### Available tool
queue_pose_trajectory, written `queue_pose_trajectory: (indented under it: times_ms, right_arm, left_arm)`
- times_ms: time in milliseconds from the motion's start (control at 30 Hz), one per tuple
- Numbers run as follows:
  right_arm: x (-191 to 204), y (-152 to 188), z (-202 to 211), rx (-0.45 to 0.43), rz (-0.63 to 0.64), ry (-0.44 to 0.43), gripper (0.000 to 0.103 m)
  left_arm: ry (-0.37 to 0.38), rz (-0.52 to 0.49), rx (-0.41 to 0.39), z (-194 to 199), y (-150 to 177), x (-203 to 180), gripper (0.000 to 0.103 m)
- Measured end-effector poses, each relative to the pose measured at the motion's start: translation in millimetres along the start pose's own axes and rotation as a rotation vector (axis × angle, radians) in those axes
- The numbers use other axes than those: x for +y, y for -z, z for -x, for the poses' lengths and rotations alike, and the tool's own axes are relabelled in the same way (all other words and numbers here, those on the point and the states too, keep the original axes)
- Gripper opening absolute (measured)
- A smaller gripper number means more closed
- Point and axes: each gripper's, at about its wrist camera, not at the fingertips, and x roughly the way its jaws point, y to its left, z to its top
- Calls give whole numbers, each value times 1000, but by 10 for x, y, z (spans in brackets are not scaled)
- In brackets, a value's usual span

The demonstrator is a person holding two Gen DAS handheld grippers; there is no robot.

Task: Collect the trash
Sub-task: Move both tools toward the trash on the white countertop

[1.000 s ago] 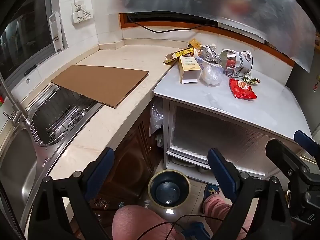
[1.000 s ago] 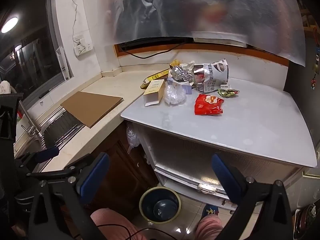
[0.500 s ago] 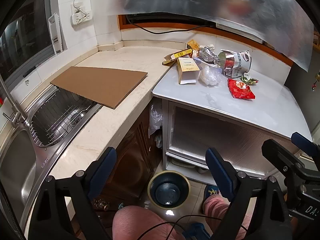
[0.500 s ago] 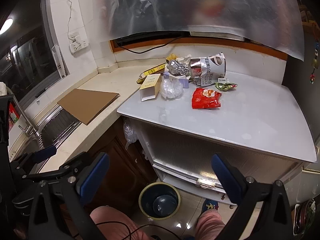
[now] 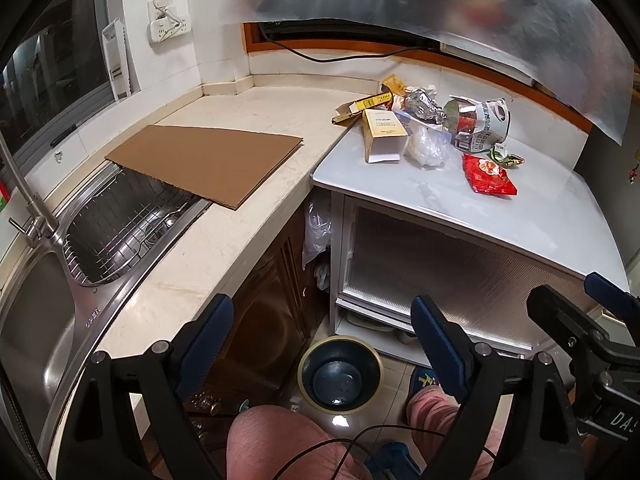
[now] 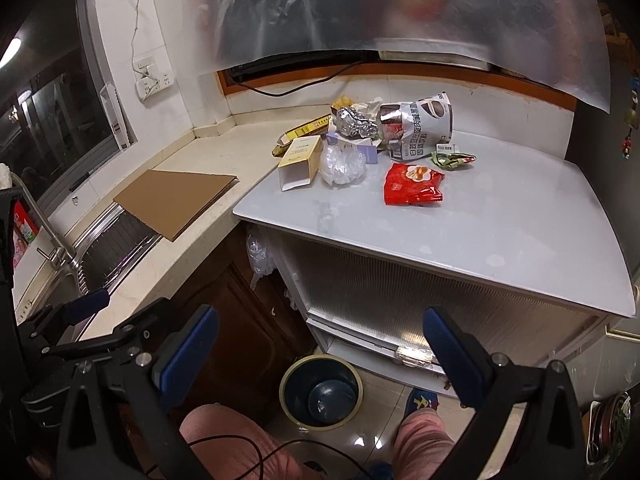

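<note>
Both claws gape wide and empty: the left gripper point(image 5: 322, 332) and right gripper point(image 6: 320, 340) hang above the trash bin point(image 6: 321, 395) on the floor. Nothing is collected yet; this looks like the approach. The red snack packet point(image 6: 413, 185) lies nearest on the white table point(image 6: 500, 240), so reach forward. Since a second ago, the view has edged slightly closer.

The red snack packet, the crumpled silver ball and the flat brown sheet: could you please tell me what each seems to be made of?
The red snack packet looks like glossy plastic film: it shines and has crimped ends. The crumpled silver ball is probably aluminium foil, given its mirror-bright creases. The flat brown sheet appears to be matte corrugated cardboard, stiff enough to overhang the sink.
</note>
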Motion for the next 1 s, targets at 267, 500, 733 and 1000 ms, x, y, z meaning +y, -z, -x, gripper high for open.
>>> queue_pose_trajectory:
  times_ms: [267,500,733,1000]
  right_arm:
    - [-51,15,-36,32,-29,-13,102]
    - [-6,16,2,26,-7,-26,95]
    - [14,3,-3,30,12,-42,85]
    - [3,-17,-47,38,10,-51,82]
  left_arm:
    - [6,7,5,4,15,8,89]
    - [18,15,13,2,25,12,89]
    - [33,21,15,3,15,9,89]
    - [32,22,26,-49,-24,19,89]
